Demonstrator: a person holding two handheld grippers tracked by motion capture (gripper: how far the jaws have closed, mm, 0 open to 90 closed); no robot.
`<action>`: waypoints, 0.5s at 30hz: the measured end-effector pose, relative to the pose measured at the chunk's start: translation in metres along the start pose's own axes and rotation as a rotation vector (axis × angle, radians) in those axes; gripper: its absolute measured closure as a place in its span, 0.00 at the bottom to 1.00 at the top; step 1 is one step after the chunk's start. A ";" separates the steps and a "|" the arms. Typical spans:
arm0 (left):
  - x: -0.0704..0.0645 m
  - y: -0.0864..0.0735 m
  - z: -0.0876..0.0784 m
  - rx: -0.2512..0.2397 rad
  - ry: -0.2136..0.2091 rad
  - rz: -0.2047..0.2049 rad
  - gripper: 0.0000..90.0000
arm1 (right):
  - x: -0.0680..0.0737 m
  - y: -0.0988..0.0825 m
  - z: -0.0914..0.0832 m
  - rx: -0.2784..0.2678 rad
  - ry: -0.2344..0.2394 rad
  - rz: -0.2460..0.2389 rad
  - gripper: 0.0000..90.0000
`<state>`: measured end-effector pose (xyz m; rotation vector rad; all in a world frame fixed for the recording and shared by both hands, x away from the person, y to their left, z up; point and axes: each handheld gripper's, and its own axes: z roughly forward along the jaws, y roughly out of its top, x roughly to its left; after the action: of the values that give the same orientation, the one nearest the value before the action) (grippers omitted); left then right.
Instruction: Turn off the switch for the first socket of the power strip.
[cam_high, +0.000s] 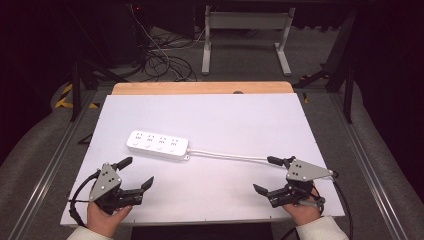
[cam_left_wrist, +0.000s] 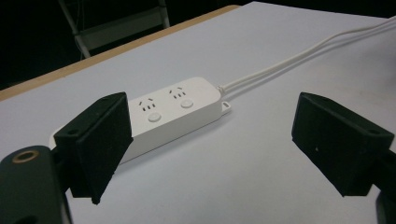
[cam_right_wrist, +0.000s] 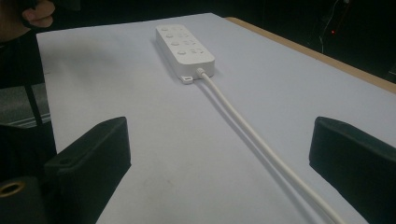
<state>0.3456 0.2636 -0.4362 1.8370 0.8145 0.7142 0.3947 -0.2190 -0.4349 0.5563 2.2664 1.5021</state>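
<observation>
A white power strip (cam_high: 158, 144) with several sockets lies flat on the white table top, left of centre. Its white cable (cam_high: 227, 157) runs right toward my right gripper. My left gripper (cam_high: 136, 172) rests near the front left corner, open and empty, aimed at the strip (cam_left_wrist: 175, 111). My right gripper (cam_high: 266, 174) sits near the front right edge, open and empty. The cable (cam_right_wrist: 254, 137) passes between its wide-apart jaws on the table, and the strip (cam_right_wrist: 185, 45) lies farther off.
The white board (cam_high: 225, 120) covers a wooden table (cam_high: 200, 88). Beyond it stand a white desk frame (cam_high: 245, 35) and loose cables (cam_high: 160, 60) on the floor. Metal rails (cam_high: 55, 160) run along both sides. A hand (cam_right_wrist: 32, 14) shows at the right gripper view's upper left.
</observation>
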 end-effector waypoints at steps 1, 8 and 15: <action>0.000 0.000 0.000 0.001 0.002 0.007 0.14 | 0.000 0.000 0.000 0.004 -0.002 0.003 0.07; -0.001 0.001 -0.001 0.008 0.002 0.008 0.14 | 0.000 0.000 0.000 0.002 -0.002 -0.002 0.07; -0.002 0.003 -0.002 0.014 -0.014 0.005 0.17 | 0.001 0.000 0.000 0.007 -0.003 -0.006 0.07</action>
<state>0.3440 0.2621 -0.4332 1.8548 0.8076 0.6992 0.3940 -0.2183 -0.4348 0.5525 2.2693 1.4902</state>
